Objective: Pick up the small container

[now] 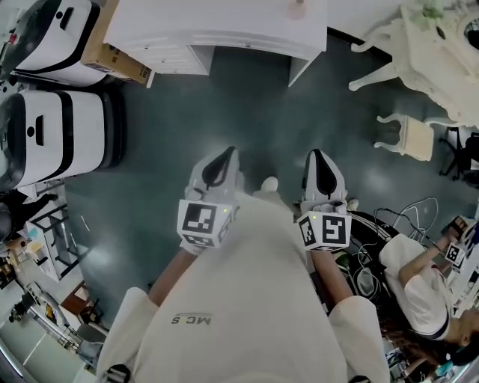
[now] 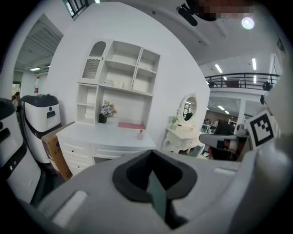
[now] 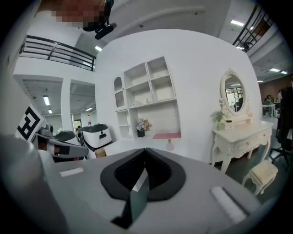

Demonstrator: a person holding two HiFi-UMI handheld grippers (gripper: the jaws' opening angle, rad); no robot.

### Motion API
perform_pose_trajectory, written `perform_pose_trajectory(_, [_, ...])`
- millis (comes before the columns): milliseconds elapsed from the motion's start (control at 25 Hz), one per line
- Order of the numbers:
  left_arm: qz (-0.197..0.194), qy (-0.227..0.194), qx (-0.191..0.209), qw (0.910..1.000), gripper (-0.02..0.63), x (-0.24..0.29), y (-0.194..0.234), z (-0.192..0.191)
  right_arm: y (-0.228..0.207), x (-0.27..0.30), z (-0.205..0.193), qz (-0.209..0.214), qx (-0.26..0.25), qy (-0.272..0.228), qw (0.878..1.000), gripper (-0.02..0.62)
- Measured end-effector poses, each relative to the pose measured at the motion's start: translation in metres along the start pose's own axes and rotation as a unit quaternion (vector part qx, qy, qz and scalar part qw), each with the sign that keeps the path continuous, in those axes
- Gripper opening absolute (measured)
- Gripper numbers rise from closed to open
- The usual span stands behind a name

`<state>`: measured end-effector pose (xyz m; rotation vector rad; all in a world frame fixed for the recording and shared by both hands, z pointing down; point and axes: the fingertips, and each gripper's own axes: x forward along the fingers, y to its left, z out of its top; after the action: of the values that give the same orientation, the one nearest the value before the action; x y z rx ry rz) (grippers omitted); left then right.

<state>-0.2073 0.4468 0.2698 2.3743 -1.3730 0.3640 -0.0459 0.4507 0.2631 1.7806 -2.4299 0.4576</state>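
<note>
The small container is a pink bottle (image 1: 298,9) standing on the white desk (image 1: 224,30) at the top of the head view. It also shows far ahead in the left gripper view as a small pink bottle (image 2: 140,135), and in the right gripper view as the same bottle (image 3: 170,145). Both grippers are held close to the person's body, well short of the desk. My left gripper (image 1: 221,163) has its jaws pressed together with nothing between them. My right gripper (image 1: 318,163) is shut and empty too.
Two white and black machines (image 1: 56,135) and a cardboard box (image 1: 116,56) stand left of the desk. An ornate white dressing table (image 1: 441,52) and stool (image 1: 410,136) are at the right. A seated person (image 1: 419,280) and cables are at the lower right. Dark floor lies between me and the desk.
</note>
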Motion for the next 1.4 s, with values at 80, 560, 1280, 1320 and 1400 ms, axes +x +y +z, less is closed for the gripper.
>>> perform_pose_trajectory(80, [-0.006,-0.003,0.001,1.0000,0.002,0.003,0.025,0.011,0.012,0.022,0.011,-0.009,-0.003,-0.003,1.000,-0.014])
perform_pose_trajectory(560, [-0.054,0.017,0.009,0.9984,0.002,0.080,0.106,0.056,0.014,0.130,0.038,-0.042,0.016,0.008,0.999,-0.014])
perform_pose_trajectory(1280, [-0.012,0.054,0.039,0.9977,0.002,0.389,0.089,0.167,-0.208,0.366,0.114,0.069,-0.049,-0.002,0.996,0.055])
perform_pose_trajectory(1320, [-0.004,0.056,0.038,0.9977,0.001,0.399,0.091,0.170,-0.214,0.377,0.117,0.078,-0.052,-0.004,0.996,0.057])
perform_pose_trajectory(1400, [0.005,0.060,0.034,0.9976,0.002,0.420,0.092,0.171,-0.227,0.399,0.125,0.090,-0.058,-0.017,0.994,0.069])
